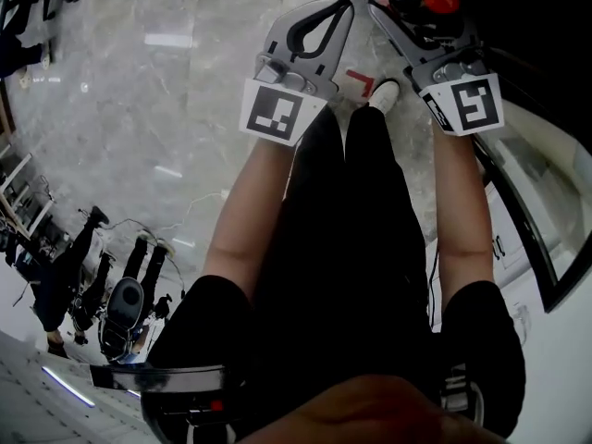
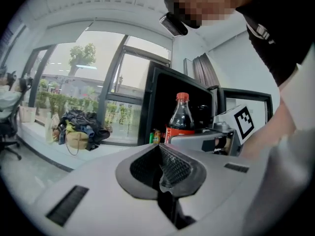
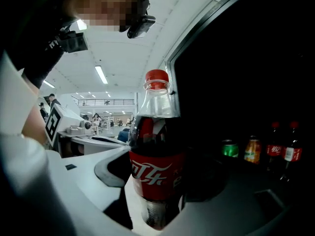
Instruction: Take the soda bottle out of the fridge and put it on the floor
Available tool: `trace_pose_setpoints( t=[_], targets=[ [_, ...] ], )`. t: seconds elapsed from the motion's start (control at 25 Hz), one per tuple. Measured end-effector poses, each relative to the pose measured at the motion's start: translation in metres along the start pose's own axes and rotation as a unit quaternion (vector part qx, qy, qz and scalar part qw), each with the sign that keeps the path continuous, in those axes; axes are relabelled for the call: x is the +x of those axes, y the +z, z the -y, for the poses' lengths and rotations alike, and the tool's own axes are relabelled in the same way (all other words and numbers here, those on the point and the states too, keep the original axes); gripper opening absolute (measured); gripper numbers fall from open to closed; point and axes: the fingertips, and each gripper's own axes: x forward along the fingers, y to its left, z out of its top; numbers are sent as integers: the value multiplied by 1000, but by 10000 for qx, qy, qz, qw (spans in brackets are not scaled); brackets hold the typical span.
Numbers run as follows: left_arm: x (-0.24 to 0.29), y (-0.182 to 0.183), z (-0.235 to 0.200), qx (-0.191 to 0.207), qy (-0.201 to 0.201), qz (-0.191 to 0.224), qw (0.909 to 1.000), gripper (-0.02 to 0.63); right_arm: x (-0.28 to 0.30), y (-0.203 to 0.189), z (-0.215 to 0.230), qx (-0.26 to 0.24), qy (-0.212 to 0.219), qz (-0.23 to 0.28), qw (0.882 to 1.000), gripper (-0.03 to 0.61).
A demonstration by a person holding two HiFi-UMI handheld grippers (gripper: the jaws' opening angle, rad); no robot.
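We have the right claw (image 3: 153, 205) clenched on the soda bottle (image 3: 156, 161), gripping it low, beneath the red label. The bottle stands upright at the open mouth of the fridge (image 3: 256, 73), with other drinks (image 3: 253, 151) deeper inside, while the left claw (image 2: 164, 167) is closed on nothing just outside the fridge. With so low a hold on a tall, smooth bottle, we judge it could tip or slide in the claw while going down to the floor (image 1: 157, 81) before the fridge, or knock the fridge's frame.
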Motion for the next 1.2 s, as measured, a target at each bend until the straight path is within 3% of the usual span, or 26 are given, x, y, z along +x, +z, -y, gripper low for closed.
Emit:
trace_pose_setpoints(
  t=[0.2, 0.36, 0.68, 0.88, 1.2],
  targets=[
    [-35, -47, -52, -262, 574, -112, 9979, 5, 39, -55, -44, 159, 530, -274, 9981, 316],
    [-57, -94, -81, -313, 800, -272, 9959, 5, 65, -114, -71, 301, 765, -510, 9953, 316],
    [-89, -236, -128, -586, 1061, -752, 9898, 5, 104, -278, -114, 469, 951, -1172, 9874, 316],
    [-95, -328, -149, -832, 1087, -1095, 9845, 5, 120, -388, -126, 650, 924, -1660, 9796, 316],
    [-87, -441, -176, -765, 851, -1440, 9829, 5, 151, -539, -133, 696, 935, -2184, 9689, 316]
  ],
)
